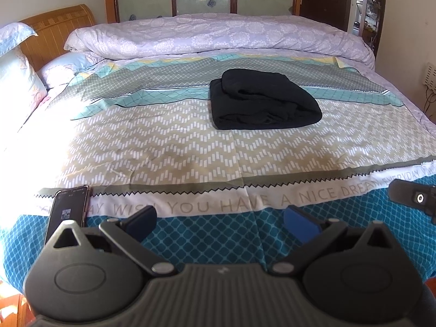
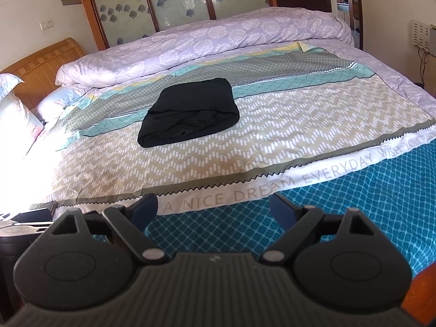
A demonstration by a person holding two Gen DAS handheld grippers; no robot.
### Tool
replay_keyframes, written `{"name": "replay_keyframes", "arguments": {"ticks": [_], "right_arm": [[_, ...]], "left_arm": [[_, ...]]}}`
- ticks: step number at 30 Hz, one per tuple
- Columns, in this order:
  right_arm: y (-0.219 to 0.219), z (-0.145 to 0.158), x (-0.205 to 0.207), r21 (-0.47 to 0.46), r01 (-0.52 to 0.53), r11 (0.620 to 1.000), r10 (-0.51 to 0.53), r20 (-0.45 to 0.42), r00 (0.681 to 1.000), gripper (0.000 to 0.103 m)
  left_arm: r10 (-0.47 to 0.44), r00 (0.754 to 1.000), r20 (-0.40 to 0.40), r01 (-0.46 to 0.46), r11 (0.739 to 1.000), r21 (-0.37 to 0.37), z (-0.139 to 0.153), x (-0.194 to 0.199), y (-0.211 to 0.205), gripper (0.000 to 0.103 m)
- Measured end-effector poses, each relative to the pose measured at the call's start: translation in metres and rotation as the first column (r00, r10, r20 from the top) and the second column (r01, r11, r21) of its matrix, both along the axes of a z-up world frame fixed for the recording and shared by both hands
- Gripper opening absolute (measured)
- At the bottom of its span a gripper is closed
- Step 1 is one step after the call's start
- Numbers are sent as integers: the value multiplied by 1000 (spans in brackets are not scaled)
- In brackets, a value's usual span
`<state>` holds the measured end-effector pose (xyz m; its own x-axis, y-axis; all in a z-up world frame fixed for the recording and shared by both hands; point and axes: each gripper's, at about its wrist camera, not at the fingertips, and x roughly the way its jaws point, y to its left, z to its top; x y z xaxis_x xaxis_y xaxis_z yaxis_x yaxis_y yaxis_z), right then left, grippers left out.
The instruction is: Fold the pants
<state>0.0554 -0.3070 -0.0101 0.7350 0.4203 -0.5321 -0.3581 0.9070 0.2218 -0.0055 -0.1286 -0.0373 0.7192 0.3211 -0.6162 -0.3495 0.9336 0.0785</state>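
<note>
Black pants (image 1: 263, 100) are sitting folded into a chunky rectangular bundle out on the middle of the bed (image 1: 190, 147), right where the teal diamond stripe of the bedspread meets the beige zigzag band; same bundle shows up from the right side too (image 2: 190, 113), a bit rumpled along the near edge. Behind them there's a rolled-up lilac floral duvet (image 1: 218, 35) stretched across the far side, with pillows (image 1: 19, 81) and a wooden headboard (image 1: 60, 27) off to the left. Closer in, a phone (image 1: 69, 209) lies on the white lettered strip of the bedspread near the bed's edge, screen up. Both tools are hanging back over the blue edge of the bed, well apart from the pants: the left hand-held gripper (image 1: 219, 219) has its blue-padded fingers spread wide with nothing between them, and the right hand-held gripper (image 2: 214, 207) is the same, wide apart and holding nothing.
</note>
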Motion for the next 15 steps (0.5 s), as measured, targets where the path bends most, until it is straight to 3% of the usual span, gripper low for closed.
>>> {"name": "replay_keyframes", "arguments": {"ticks": [15], "right_arm": [[-13,1,-7,43,-1,999,1,2,1000,91]], "left_arm": [[-3,1000,-8,4,999,47,11,-6,-19,103]]}}
